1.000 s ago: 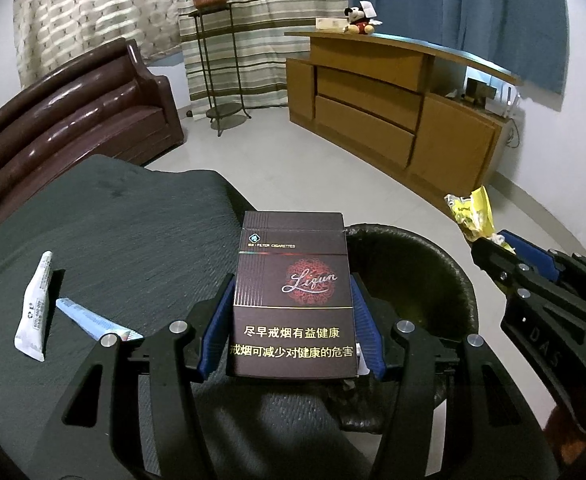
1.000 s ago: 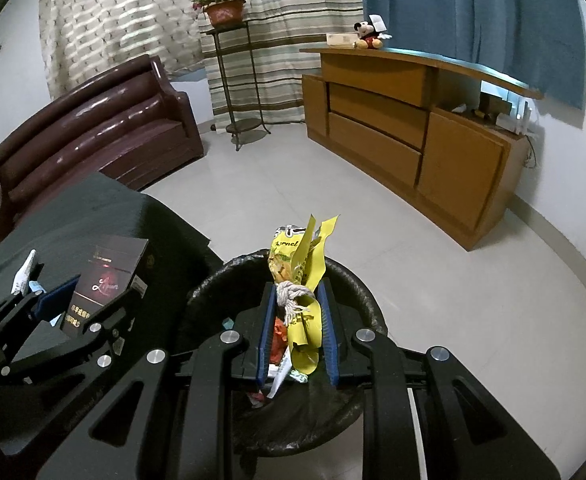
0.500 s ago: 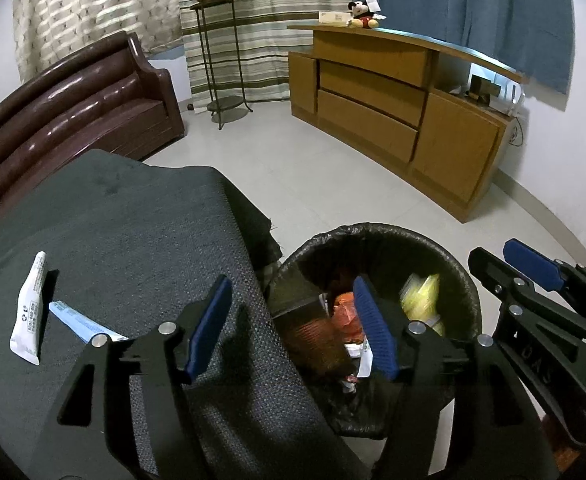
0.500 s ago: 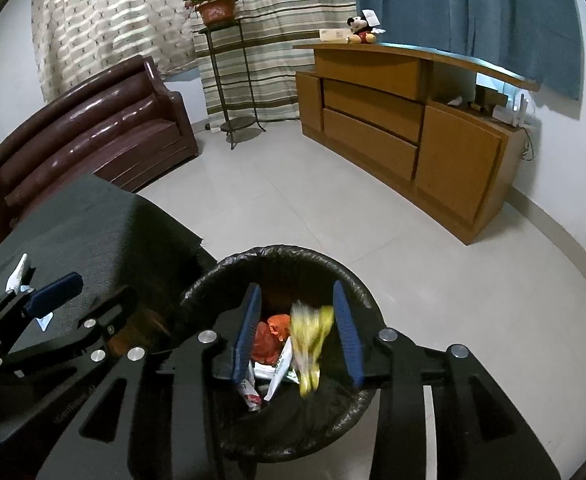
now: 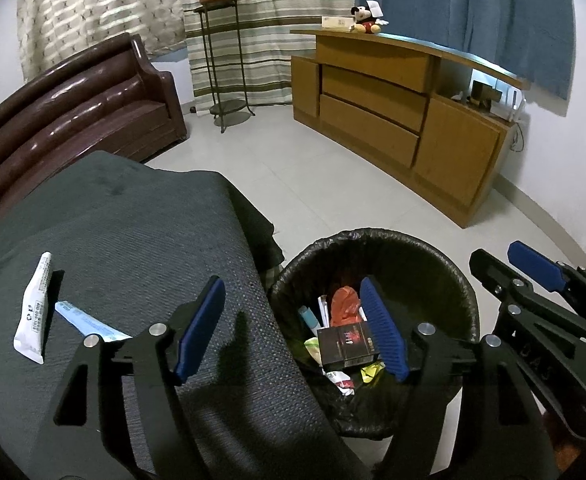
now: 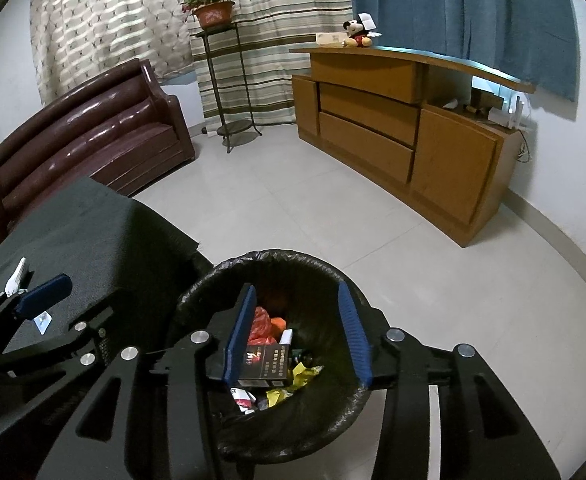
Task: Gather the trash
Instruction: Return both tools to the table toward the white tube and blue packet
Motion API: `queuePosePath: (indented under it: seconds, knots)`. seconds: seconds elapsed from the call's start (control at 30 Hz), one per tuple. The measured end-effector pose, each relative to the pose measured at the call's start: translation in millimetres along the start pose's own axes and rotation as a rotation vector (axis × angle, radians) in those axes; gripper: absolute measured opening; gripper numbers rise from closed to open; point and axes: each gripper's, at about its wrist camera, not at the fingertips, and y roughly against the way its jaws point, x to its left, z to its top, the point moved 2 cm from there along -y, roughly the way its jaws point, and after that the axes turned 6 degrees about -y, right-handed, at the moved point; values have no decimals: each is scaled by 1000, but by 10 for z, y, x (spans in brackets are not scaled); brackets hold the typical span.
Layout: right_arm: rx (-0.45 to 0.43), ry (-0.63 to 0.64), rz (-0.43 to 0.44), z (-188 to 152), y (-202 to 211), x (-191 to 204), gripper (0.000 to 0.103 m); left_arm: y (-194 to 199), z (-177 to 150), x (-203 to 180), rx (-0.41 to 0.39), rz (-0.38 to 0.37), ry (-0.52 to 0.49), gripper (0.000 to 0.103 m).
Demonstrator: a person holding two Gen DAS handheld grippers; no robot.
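A black-lined trash bin (image 5: 433, 256) stands on the floor beside a dark cloth-covered table (image 5: 125, 240). In the bin lie a dark cigarette box (image 5: 345, 346), a yellow wrapper (image 6: 297, 376) and red scraps. My left gripper (image 5: 293, 320) is open and empty over the table edge and bin rim. My right gripper (image 6: 299, 328) is open and empty above the bin (image 6: 349, 288); the cigarette box (image 6: 267, 364) shows between its fingers. A white tube (image 5: 33, 308) and a blue-white sachet (image 5: 89, 324) lie on the table.
A brown leather sofa (image 5: 65, 120) stands behind the table. A wooden cabinet (image 5: 393, 108) runs along the right wall, with a metal plant stand (image 5: 221, 64) between. Pale tiled floor (image 5: 313, 184) surrounds the bin.
Both grippers opened. The cigarette box dropped from the left gripper and the yellow wrapper from the right gripper; both now lie in the bin.
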Motion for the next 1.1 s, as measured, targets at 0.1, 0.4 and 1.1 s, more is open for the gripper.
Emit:
queuePosePath:
  seconds: [0.1,0.4,1.1]
  knots:
    - [-2,-1,0,7,6,0,47,29,9,35,-6,1,3,69]
    - [1,18,14,21,42,72,52,170,-52,189,-16,11,25,76]
    - [53,186,178,-210,109,1104,52,697,-771,1634,43,203,207,76]
